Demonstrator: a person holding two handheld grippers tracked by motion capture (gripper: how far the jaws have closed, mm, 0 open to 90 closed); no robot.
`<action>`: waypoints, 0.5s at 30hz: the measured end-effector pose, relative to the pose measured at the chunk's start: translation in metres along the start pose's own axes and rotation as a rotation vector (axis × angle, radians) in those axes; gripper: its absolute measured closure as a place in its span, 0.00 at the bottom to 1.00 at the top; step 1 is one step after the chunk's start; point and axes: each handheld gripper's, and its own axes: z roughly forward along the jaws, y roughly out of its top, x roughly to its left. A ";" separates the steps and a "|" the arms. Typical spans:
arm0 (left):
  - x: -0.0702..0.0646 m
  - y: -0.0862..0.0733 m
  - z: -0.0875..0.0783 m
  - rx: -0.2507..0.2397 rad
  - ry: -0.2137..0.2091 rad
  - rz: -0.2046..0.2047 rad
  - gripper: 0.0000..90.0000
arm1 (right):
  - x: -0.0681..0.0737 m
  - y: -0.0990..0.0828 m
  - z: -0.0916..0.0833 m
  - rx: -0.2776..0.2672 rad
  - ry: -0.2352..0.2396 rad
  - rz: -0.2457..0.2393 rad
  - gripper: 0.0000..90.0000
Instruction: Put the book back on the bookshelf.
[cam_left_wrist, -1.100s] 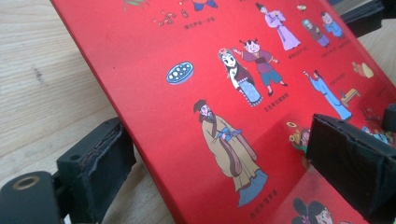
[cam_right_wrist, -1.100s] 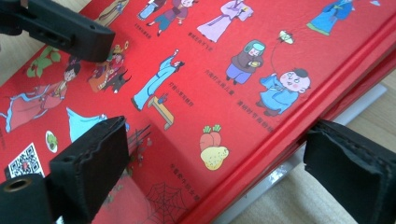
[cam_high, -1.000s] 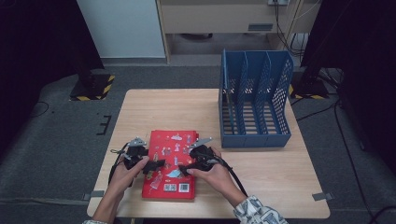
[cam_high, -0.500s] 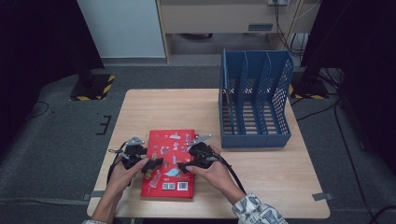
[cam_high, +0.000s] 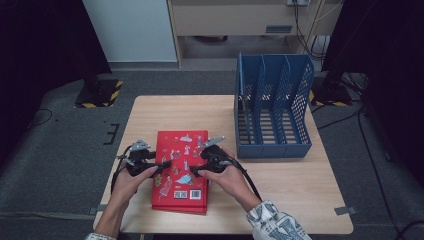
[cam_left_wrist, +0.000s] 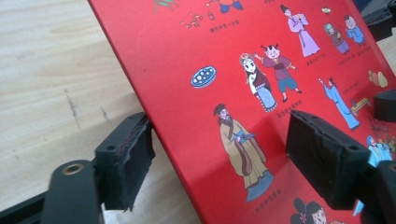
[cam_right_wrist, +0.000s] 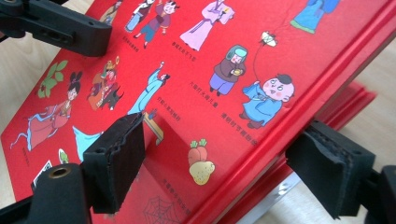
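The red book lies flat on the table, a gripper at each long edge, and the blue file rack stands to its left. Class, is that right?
One slip: in the high view the blue file rack stands to the right of the red book, not left. The rest holds.

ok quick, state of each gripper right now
left gripper: open, jaws just been closing astride flat red picture book edge
right gripper: open, closing astride same book

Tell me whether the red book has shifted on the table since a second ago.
No. The red book lies in the same spot, equally far from the blue file rack and the table's near edge.
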 end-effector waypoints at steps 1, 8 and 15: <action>0.001 0.002 0.000 -0.002 0.001 -0.002 0.28 | -0.002 0.002 0.000 -0.002 -0.003 -0.010 0.23; 0.001 0.021 -0.002 -0.012 0.021 0.028 0.34 | -0.012 0.016 -0.008 -0.029 -0.040 -0.004 0.29; 0.001 0.036 -0.003 -0.026 0.031 0.045 0.40 | -0.020 0.024 -0.017 -0.069 -0.068 -0.004 0.33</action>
